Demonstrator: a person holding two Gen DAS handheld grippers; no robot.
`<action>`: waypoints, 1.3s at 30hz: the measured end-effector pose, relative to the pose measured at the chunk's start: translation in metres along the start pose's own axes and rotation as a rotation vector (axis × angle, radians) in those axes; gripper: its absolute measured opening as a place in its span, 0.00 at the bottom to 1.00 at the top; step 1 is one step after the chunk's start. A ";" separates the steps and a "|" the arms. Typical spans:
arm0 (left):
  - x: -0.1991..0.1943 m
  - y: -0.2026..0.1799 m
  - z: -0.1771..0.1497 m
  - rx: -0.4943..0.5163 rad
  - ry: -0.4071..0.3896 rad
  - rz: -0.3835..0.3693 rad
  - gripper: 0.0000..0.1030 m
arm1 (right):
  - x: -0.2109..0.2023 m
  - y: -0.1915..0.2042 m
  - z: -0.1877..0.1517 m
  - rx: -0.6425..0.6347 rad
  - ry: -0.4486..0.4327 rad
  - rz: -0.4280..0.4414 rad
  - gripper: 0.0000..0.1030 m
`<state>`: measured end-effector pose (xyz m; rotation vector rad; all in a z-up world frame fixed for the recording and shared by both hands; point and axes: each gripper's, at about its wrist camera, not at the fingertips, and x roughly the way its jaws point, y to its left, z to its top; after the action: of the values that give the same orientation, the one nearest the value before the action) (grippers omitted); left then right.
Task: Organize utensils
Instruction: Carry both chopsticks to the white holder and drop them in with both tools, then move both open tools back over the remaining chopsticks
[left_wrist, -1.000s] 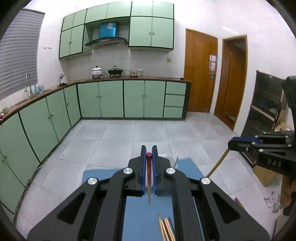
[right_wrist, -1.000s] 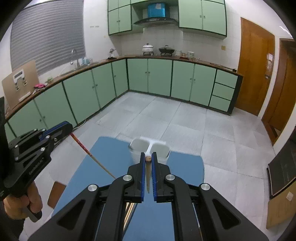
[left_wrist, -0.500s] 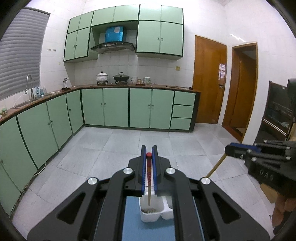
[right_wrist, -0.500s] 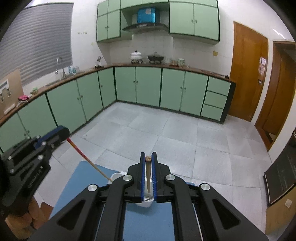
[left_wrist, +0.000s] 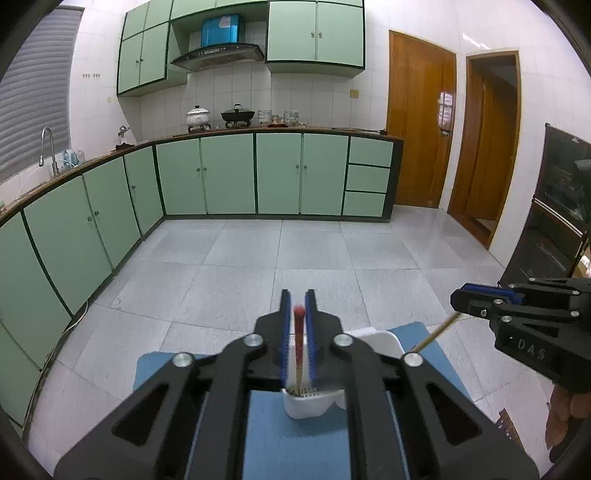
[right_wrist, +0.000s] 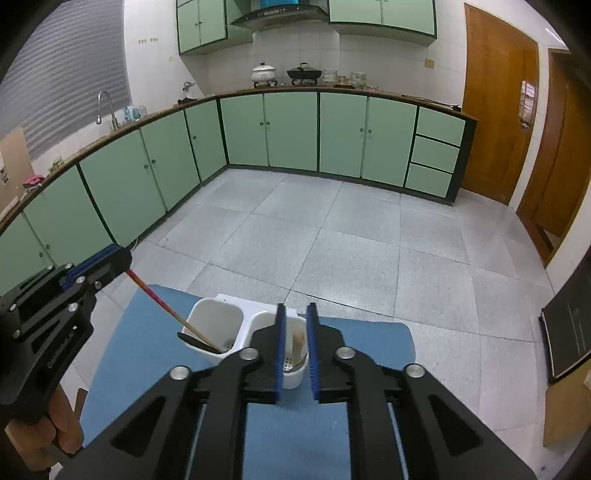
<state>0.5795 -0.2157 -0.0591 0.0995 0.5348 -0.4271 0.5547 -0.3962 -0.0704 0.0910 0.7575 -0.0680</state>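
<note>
While the left gripper (left_wrist: 297, 343) is clamping the red-tipped chopstick (left_wrist: 298, 345), its long axis is pointing down into the holder (right_wrist: 236, 332); the right gripper (right_wrist: 295, 347), jaws parted, is gripping nothing over the right compartment.

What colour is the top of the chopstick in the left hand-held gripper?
Red, fading to pale wood lower down. The chopstick shows best in the left wrist view.
</note>
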 end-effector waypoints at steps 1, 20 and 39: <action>-0.004 0.000 0.000 0.000 -0.003 0.001 0.17 | -0.003 0.000 0.000 0.000 -0.004 -0.001 0.13; -0.191 0.003 -0.158 0.056 -0.087 -0.013 0.49 | -0.137 0.026 -0.246 -0.025 -0.175 0.031 0.31; -0.211 0.000 -0.356 -0.046 0.135 0.015 0.53 | -0.101 0.123 -0.431 -0.143 -0.016 0.058 0.34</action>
<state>0.2480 -0.0664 -0.2557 0.0882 0.6757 -0.3951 0.1988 -0.2250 -0.3053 -0.0233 0.7408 0.0408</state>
